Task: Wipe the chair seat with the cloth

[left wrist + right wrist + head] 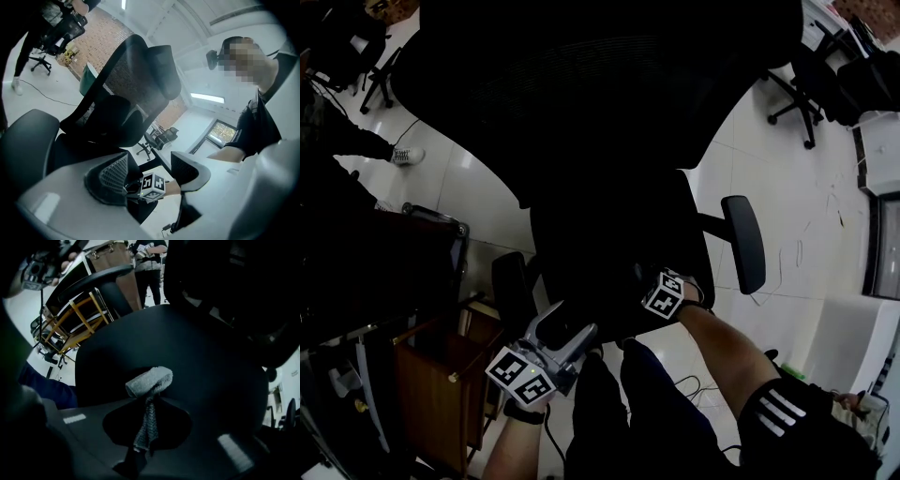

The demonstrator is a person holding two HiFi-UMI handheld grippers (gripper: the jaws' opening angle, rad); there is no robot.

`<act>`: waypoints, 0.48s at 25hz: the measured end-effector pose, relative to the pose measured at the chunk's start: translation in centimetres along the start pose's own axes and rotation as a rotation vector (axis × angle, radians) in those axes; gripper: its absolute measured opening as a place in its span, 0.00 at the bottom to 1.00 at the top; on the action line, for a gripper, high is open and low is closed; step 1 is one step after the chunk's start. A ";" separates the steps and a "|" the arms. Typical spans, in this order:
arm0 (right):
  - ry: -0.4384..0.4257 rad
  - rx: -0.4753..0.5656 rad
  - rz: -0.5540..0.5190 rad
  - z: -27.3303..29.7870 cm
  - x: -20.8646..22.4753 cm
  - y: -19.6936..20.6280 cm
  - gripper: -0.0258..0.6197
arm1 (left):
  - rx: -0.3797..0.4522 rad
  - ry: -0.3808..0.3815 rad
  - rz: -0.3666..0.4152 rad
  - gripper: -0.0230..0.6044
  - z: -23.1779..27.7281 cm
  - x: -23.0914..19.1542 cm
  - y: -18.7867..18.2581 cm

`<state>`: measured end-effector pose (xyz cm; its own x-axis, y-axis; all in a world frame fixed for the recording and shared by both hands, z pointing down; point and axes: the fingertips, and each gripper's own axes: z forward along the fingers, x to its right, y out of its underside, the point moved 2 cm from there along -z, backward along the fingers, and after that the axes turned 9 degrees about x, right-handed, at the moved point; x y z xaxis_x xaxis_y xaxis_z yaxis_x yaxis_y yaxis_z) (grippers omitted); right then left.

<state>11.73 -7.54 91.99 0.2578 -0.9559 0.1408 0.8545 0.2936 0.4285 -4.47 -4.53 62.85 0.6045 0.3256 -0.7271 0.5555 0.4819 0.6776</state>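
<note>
1. Judged step: a wiping pass over the seat (206, 352). The right gripper (146, 408) is low over the front of the seat.
2. The right gripper is clenched on the cloth (151, 379), pinching its twisted lower part. The rolled grey end sticks out ahead of the tips, above the black seat. Cannot tell whether the cloth touches the seat.
3. The left gripper (150, 171) has its jaws well apart with nothing between them. It hangs off the seat's front, near the armrest (514, 286).
4. To do it well: lower the roll flat onto the seat, press evenly and overlap the strokes. Only a narrow strip is pinched, so it could slip; hold the grip firm.
</note>
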 end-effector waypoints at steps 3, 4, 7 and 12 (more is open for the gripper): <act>0.080 -0.046 0.036 -3.2 3.9 4.3 0.08 | -0.008 0.019 0.002 0.53 0.4 0.6 0.0; 0.102 -0.053 0.050 -4.0 4.9 5.2 0.08 | -0.011 0.022 0.002 0.53 0.4 0.6 0.0; 0.138 -0.077 0.074 -5.2 6.4 6.0 0.08 | -0.014 0.020 0.001 0.53 0.2 0.5 0.1; 0.166 -0.009 0.117 -4.6 4.9 2.6 0.08 | -0.014 0.018 0.000 0.53 -0.2 0.9 0.2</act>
<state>17.29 -11.50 89.66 0.4255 -0.9041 0.0400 0.8184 0.4033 0.4094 -3.94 -4.01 62.33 0.5942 0.3403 -0.7288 0.5470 0.4934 0.6763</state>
